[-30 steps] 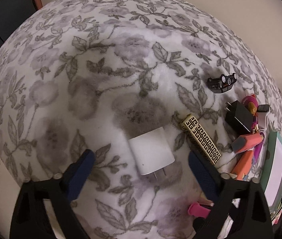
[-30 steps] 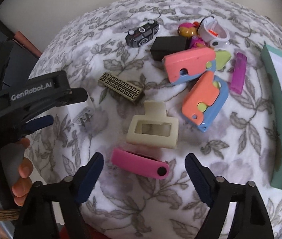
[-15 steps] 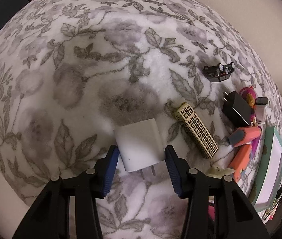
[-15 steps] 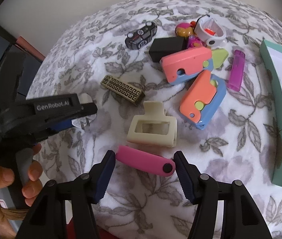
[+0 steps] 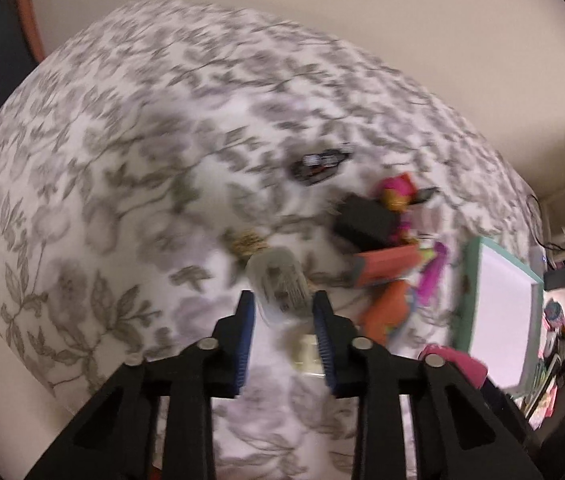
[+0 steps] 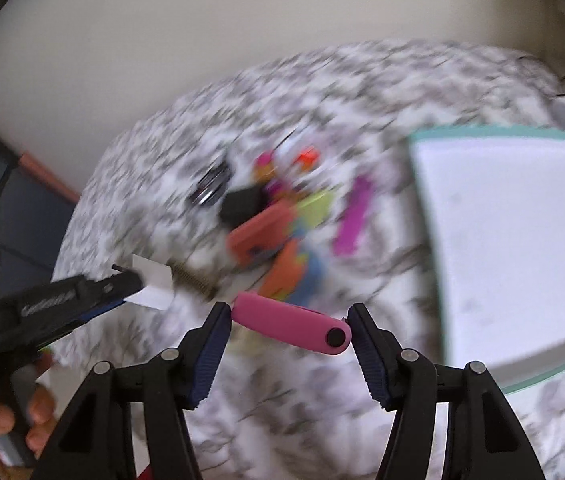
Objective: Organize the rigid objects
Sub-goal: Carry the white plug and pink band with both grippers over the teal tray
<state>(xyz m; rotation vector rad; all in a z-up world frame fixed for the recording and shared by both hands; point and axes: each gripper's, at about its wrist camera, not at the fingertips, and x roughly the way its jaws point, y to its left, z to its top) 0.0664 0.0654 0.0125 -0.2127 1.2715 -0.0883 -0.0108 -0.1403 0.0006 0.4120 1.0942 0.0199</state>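
The pink plastic bar with a black dot (image 6: pixel 292 324) lies crosswise between the right gripper (image 6: pixel 288 334) jaws, which grasp it by its two ends. The shallow white tray with a green rim (image 6: pixel 494 133) sits up and to their right, nearest this hand. The left gripper (image 5: pixel 284 330) jaws have just closed and clench the small white plug block (image 5: pixel 280 280).
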